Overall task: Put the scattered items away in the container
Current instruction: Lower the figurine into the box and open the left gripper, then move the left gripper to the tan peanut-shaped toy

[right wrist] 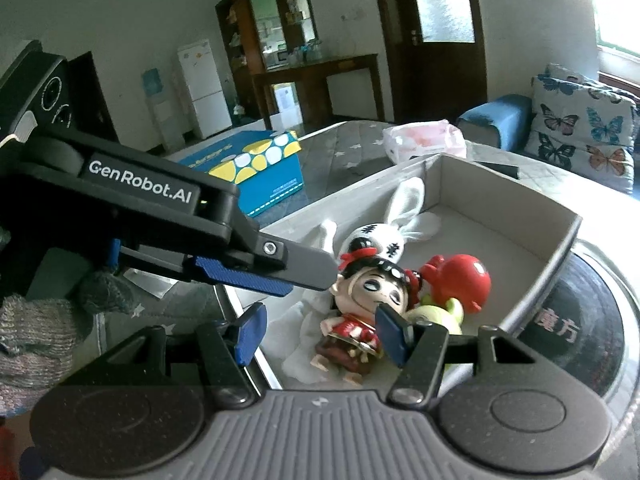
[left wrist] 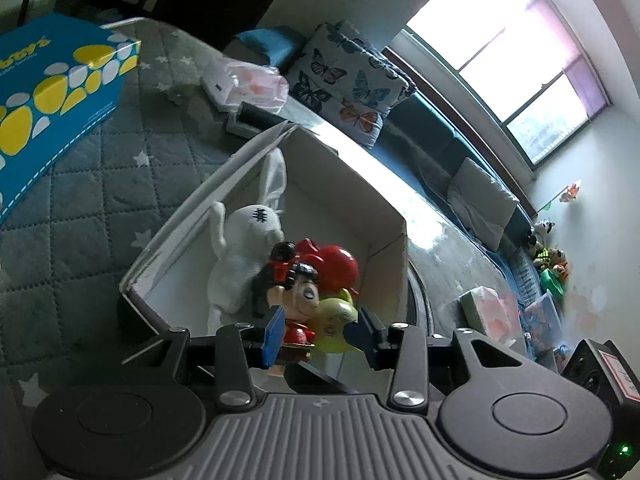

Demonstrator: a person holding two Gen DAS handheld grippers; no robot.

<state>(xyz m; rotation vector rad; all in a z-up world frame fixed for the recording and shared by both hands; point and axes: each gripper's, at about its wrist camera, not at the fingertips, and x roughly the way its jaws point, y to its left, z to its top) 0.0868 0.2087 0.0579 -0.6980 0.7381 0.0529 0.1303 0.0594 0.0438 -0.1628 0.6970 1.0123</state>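
Observation:
An open white cardboard box (left wrist: pixel 352 184) (right wrist: pixel 500 196) stands on a grey quilted cover. Inside lie a white rabbit plush (left wrist: pixel 244 248) (right wrist: pixel 380 240), a black-haired doll in a red dress (left wrist: pixel 296 280) (right wrist: pixel 368 292), a red toy (left wrist: pixel 338 268) (right wrist: pixel 464 280) and a yellow-green toy (left wrist: pixel 338 316) (right wrist: pixel 444 310). My left gripper (left wrist: pixel 322 338) (right wrist: pixel 304 276) hovers open over the box's near end, its tips just beside the doll's head and gripping nothing. My right gripper (right wrist: pixel 320 334) is open too, above the doll's legs, with nothing between its blue pads.
A blue and yellow tissue box (left wrist: pixel 60 92) (right wrist: pixel 256 168) lies beyond the box. A pink wrapped pack (left wrist: pixel 248 84) (right wrist: pixel 424 140) sits near a butterfly pillow (left wrist: pixel 352 80) (right wrist: pixel 580 128). A black round disc (right wrist: pixel 580 312) lies under the box's right side. A knitted sleeve (right wrist: pixel 40 320) is at the left.

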